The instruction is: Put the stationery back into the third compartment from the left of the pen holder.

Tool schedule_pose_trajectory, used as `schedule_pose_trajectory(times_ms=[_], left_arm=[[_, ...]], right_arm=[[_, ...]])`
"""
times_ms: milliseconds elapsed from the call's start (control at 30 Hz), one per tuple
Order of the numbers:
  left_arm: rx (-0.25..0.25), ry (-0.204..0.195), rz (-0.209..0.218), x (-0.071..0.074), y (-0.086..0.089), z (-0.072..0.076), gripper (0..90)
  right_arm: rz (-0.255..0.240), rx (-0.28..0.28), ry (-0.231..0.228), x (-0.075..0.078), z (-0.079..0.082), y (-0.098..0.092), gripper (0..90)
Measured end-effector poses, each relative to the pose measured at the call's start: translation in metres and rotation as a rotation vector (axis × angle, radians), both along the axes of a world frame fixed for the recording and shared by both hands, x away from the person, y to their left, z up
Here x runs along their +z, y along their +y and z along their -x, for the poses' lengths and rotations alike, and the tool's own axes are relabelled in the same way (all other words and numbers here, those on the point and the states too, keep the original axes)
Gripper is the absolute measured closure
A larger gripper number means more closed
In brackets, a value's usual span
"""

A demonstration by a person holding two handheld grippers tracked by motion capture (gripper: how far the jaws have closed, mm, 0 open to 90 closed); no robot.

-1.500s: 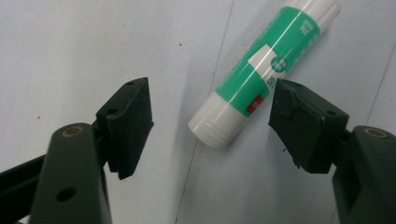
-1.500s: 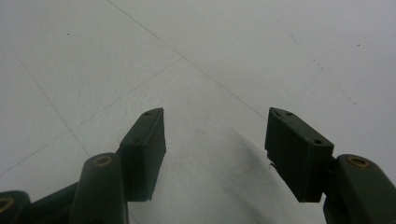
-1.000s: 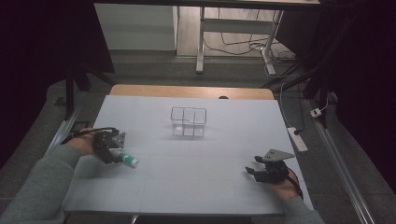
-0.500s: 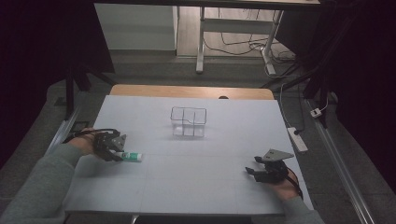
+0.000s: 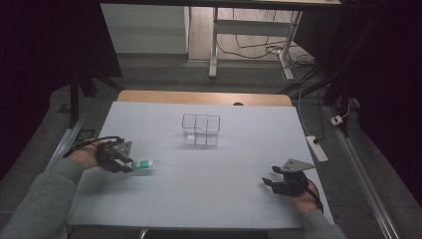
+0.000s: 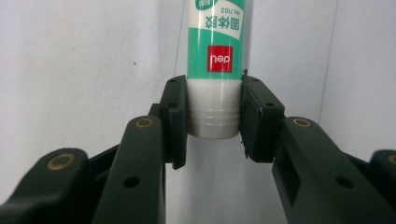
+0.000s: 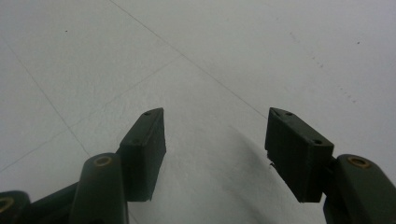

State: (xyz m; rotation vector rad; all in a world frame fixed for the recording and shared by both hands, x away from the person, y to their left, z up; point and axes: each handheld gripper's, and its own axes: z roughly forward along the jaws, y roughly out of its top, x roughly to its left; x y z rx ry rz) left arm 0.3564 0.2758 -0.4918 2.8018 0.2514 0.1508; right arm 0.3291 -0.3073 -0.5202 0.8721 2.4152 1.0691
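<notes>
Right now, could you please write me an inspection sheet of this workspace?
Surface: white table, flat, bare wooden strip at the far edge.
Job's things: green and white glue stick lying near the left side; clear divided container standing at the middle.
Clutter: nothing seen.
Grippers: left tongs shut on the glue stick's white end; right tongs open, nothing between them.
Cables: black cable at the left tongs; power strip and cords on the floor.
Surroundings: dark room, white table legs behind.
</notes>
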Motion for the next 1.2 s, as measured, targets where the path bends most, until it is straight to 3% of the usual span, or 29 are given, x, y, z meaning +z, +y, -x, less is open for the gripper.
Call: schedule_pose_trajectory(times_ms=[67,433,667,967,1200], left_arm=[[0.018,-0.01,0.03,0.002,-0.002,0.004,64.9],[0.084,-0.072,0.094,0.011,-0.018,0.017,64.8],[0.166,-0.099,0.152,0.016,-0.03,0.021,64.8],[0.228,-0.122,0.192,0.018,-0.048,0.029,64.8],[0.252,-0.127,0.199,0.019,-0.059,0.031,64.8]], right_arm=[[-0.002,0.001,-0.003,0.0,0.0,0.0,37.9],[-0.013,-0.005,-0.011,0.002,0.0,-0.001,38.0],[-0.017,-0.008,-0.015,0.002,0.001,-0.001,37.9],[-0.022,-0.012,-0.02,0.003,0.001,-0.002,38.0],[-0.028,-0.017,-0.029,0.004,0.002,-0.002,37.9]])
